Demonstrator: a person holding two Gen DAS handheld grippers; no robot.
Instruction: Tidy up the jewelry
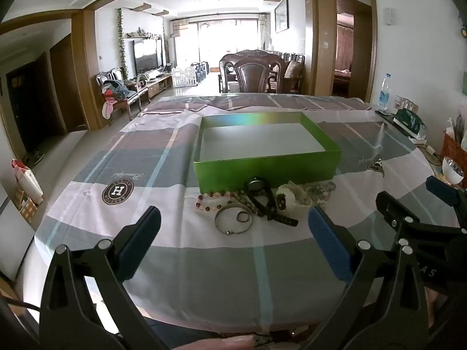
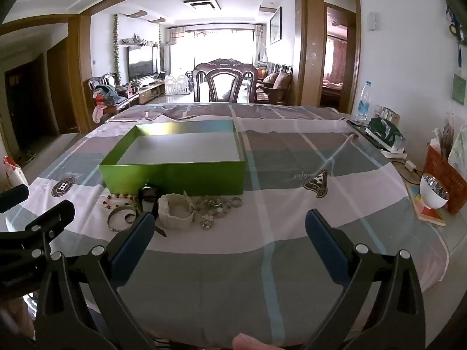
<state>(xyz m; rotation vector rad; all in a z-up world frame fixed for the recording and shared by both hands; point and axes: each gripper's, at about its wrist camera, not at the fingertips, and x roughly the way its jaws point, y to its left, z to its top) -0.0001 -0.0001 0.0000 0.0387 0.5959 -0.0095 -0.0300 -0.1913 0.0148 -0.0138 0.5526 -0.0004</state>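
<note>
Straight ahead of the open jaws, a carved wooden chair (image 2: 226, 83) stands before bright curtained windows (image 2: 216, 48); a television (image 2: 141, 63) sits left, white walls around.

An open green box (image 2: 175, 172) is seen on the cloth-covered surface (image 2: 292, 262), with jewelry (image 2: 175, 210) heaped just before its near wall. The right gripper (image 2: 229, 227) is held above the cloth, fingers (image 2: 327, 242) spread wide, nothing between them.
</note>
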